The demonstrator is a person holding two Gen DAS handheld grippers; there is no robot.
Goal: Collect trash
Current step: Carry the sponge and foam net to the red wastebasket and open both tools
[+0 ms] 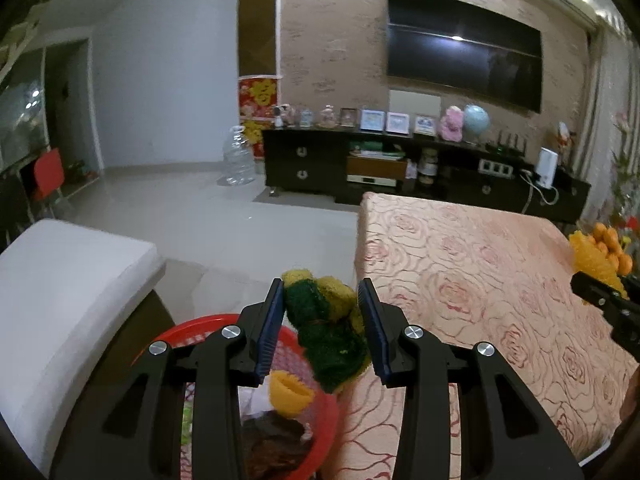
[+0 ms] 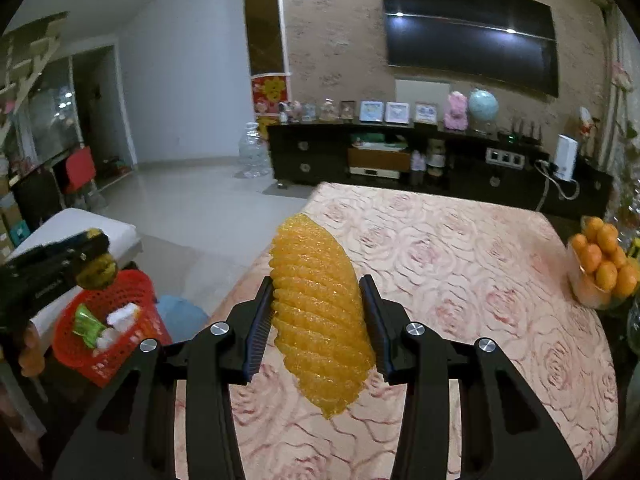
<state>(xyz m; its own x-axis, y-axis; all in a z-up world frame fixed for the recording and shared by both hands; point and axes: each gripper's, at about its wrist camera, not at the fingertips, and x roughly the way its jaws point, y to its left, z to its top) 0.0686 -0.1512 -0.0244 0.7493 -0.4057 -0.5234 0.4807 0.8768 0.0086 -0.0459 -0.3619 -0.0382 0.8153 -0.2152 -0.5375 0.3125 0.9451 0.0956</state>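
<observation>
In the left wrist view the left claw, clamped on a green-and-yellow net wad above the red basket's table-side rim, risks dropping it outside if released early; in the right wrist view the right claw pinches an orange foam net over the table, well apart from that basket, so a loose grip lets it fall short.

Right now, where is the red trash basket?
The red basket sits low on the left in both wrist views, off the left edge of the rose-patterned table, beside the white cushioned seat, under the left gripper.
</observation>
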